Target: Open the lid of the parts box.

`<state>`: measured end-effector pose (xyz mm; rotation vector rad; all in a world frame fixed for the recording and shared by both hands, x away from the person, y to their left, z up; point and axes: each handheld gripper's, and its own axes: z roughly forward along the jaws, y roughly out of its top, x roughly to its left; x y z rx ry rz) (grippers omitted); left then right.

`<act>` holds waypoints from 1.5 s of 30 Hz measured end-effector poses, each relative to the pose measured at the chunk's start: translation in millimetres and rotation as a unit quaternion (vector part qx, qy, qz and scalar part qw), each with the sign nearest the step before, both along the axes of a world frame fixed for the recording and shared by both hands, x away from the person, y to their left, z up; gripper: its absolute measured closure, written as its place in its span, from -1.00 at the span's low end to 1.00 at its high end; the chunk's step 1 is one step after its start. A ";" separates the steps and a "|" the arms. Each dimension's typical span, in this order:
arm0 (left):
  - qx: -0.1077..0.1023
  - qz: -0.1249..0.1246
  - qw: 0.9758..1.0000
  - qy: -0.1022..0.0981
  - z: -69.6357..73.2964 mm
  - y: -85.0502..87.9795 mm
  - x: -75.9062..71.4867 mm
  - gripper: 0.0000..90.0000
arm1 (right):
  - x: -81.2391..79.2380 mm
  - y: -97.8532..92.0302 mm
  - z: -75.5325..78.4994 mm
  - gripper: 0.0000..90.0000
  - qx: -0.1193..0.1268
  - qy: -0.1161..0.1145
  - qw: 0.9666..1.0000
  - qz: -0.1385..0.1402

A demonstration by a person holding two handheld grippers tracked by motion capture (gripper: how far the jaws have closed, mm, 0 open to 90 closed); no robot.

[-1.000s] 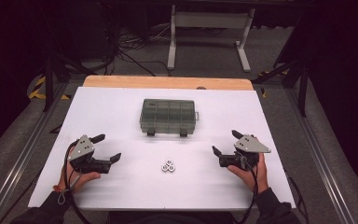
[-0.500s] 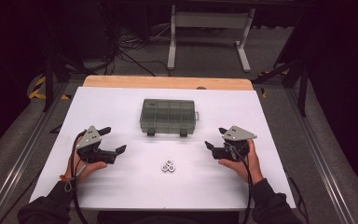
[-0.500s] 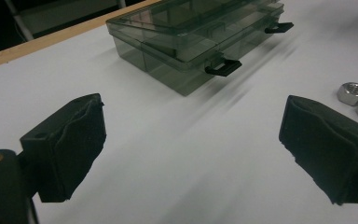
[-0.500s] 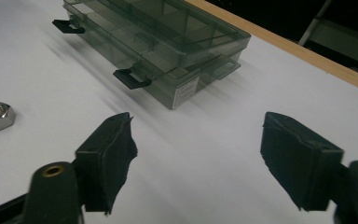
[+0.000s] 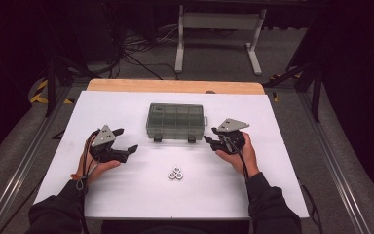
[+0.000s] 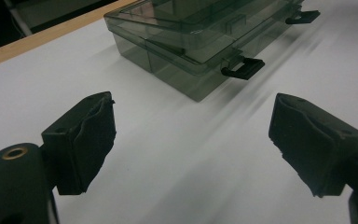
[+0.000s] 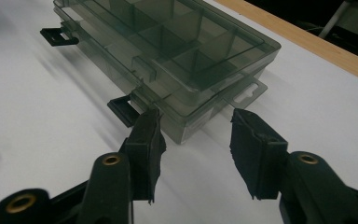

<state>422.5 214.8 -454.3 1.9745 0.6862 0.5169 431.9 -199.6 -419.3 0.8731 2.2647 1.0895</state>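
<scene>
Both pairs of jaws gape with nothing between them. In the high view, the left gripper (image 5: 125, 140) sits left of centre and the right gripper (image 5: 211, 135) just right of the smoky translucent plastic compartment box (image 5: 175, 121) at centre frame, lid closed; three small metal nuts (image 5: 176, 173) lie below. In the left gripper view, wide-set matte foam pads (image 6: 93, 135), closing slightly, face the box (image 6: 200, 42) at the top. In the right gripper view, closing pads (image 7: 149, 144) stand just short of its corner (image 7: 177, 79).

A lab or test-rig setting is indicated. The tabletop (image 5: 126, 195) is covered with a plain white sheet over a wooden board, and it is flanked by metal rails (image 5: 24, 161) on grey carpet. Dark curtains are hung around the area, loose cables (image 5: 131, 53) are spread on the floor behind, and a white metal stand (image 5: 219, 29) is placed at the back.
</scene>
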 end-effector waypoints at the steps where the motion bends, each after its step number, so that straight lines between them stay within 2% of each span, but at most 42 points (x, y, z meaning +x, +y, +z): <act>1: 0.000 0.000 1.000 -0.002 0.3 -0.6 0.8 -0.66 | 1.0 1.6 -0.6 0.26 -0.002 0.001 1.000 0.001; 4: 0.001 0.000 1.000 0.000 0.0 -2.4 2.2 -0.63 | 4.6 6.2 -6.3 0.34 -0.011 0.012 1.000 0.002; 5: 0.010 -0.001 1.000 0.002 -0.4 -3.4 3.7 -0.63 | 5.7 7.4 -8.6 0.37 -0.014 0.016 1.000 0.001; 10: 0.020 0.002 1.000 0.001 -0.2 -5.2 6.2 -0.48 | 11.3 9.5 -17.1 0.66 -0.006 0.032 0.999 -0.001; 12: 0.025 0.001 1.000 0.005 -1.0 -5.9 7.7 -0.30 | 12.6 10.2 -19.8 0.73 -0.007 0.037 0.999 -0.003; 13: 0.025 0.001 1.000 0.005 -1.0 -5.9 7.7 -0.28 | 13.1 10.6 -21.0 0.76 -0.007 0.037 0.999 -0.005; 14: 0.034 0.005 0.999 0.010 -2.3 -7.1 9.3 -0.23 | 13.4 10.9 -21.9 0.79 -0.004 0.038 0.999 -0.007; 17: 0.040 0.002 0.999 0.015 -3.4 -7.4 10.6 0.05 | 13.7 10.8 -22.4 0.85 0.001 0.035 0.999 -0.010; 21: 0.041 -0.003 0.999 0.016 -3.5 -7.4 10.5 0.30 | 13.3 10.8 -22.5 0.89 0.002 0.032 0.999 -0.013; 25: 0.040 -0.007 0.999 0.017 -2.7 -6.9 9.8 0.61 | 11.4 8.6 -19.0 1.00 0.018 0.022 1.000 -0.014; 32: 0.046 -0.011 0.999 0.017 -2.3 -6.5 10.1 0.94 | 8.9 11.8 -15.0 1.00 0.025 0.007 1.000 -0.014; 36: 0.047 -0.007 0.999 0.017 -1.9 -9.2 13.0 0.95 | 7.9 11.5 -12.9 1.00 0.031 -0.002 0.999 -0.019; 45: 0.044 -0.001 0.999 0.002 4.4 -16.4 17.1 0.71 | 12.7 8.6 -11.7 0.98 0.039 -0.023 0.998 -0.042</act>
